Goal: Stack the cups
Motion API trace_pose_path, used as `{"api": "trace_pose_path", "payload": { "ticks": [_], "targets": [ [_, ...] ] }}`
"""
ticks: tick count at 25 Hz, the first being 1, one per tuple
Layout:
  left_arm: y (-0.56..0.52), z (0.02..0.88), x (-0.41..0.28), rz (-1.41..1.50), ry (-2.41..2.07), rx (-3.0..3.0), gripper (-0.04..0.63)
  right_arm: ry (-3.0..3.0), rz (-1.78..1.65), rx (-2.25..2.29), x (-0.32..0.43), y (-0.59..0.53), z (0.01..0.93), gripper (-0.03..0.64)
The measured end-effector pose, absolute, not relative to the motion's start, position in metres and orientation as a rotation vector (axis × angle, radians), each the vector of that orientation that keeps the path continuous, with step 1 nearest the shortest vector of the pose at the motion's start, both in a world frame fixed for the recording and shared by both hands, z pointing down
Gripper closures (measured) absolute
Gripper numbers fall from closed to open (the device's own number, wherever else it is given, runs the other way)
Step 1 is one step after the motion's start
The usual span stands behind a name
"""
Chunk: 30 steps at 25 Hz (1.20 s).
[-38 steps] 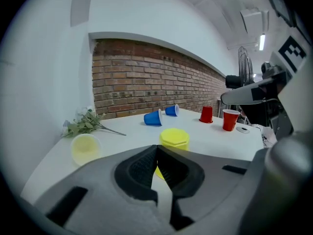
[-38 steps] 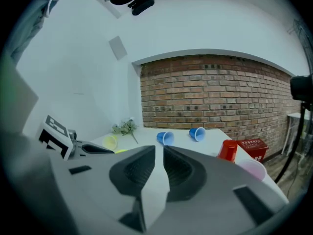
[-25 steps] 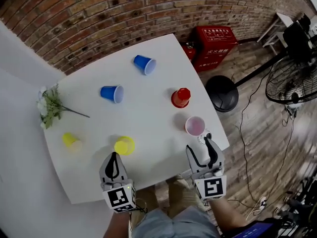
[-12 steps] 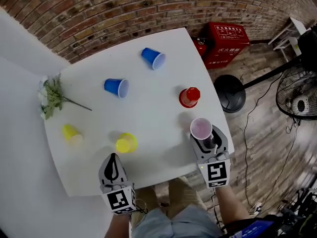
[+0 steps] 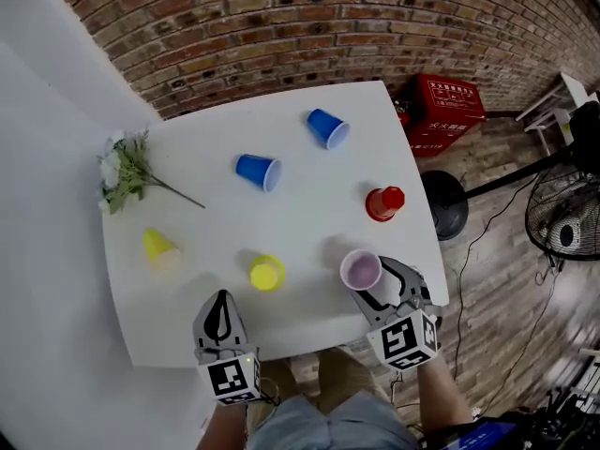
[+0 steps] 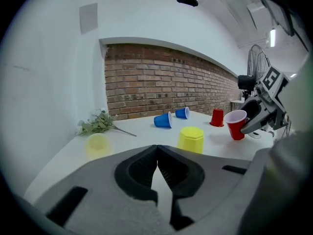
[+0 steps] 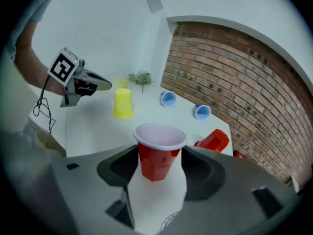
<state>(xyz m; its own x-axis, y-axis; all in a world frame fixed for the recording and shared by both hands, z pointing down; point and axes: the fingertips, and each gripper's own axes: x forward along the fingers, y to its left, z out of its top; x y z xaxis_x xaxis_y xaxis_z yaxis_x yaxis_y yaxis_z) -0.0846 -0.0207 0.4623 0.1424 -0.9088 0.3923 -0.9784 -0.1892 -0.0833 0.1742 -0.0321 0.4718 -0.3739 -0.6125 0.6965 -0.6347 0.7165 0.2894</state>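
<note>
My right gripper (image 5: 375, 287) is shut on an upright red cup (image 5: 360, 270) with a white inside, near the white table's (image 5: 309, 223) front right corner. Its jaws have widened a little within the last second, and the pads (image 7: 128, 164) now press the cup (image 7: 156, 155) on both sides. The left gripper (image 5: 220, 300) is shut and empty at the front edge, its tips (image 6: 156, 148) meeting. An upturned yellow cup (image 5: 266, 272) stands just ahead of it. Another yellow cup (image 5: 157, 245), two blue cups (image 5: 258, 171) (image 5: 327, 127) and a second red cup (image 5: 384, 202) lie on their sides.
A sprig of artificial flowers (image 5: 127, 169) lies at the table's left. A brick wall (image 5: 309, 17) runs behind the table. On the floor to the right are a red box (image 5: 448, 109), a black round stand base (image 5: 448, 204) and a fan (image 5: 567, 223).
The right gripper went from open behind the red cup to closed around it, and has carried it left along the front edge. The left gripper stayed shut.
</note>
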Motion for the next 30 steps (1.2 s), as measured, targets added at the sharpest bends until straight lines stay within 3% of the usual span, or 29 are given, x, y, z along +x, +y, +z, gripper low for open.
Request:
{"api": "trace_pose_path", "payload": {
  "ticks": [8,14,19,24,26,30],
  "targets": [
    [-0.021,0.458,-0.094,0.532,-1.871,2.203,0.591,-2.096,0.014,0.826,0.143,-0.034,0.481,0.334],
    [-0.024,0.46,-0.091,0.549,-1.865,2.205,0.591,-2.188,0.06,0.766,0.133,-0.028,0.49,0.234],
    [-0.022,0.464,-0.086,0.564,-1.858,2.21,0.591,-2.237,0.088,0.754,0.143,-0.024,0.508,0.225],
    [-0.02,0.466,-0.081,0.572,-1.868,2.205,0.591,-2.268,0.098,0.791,0.145,-0.032,0.516,0.277],
    [-0.019,0.466,-0.083,0.57,-1.875,2.2,0.591,-2.264,0.072,0.812,0.145,-0.035,0.513,0.371],
    [-0.018,0.466,-0.083,0.545,-1.874,2.202,0.591,-2.225,0.037,0.747,0.145,-0.031,0.496,0.371]
  ]
}}
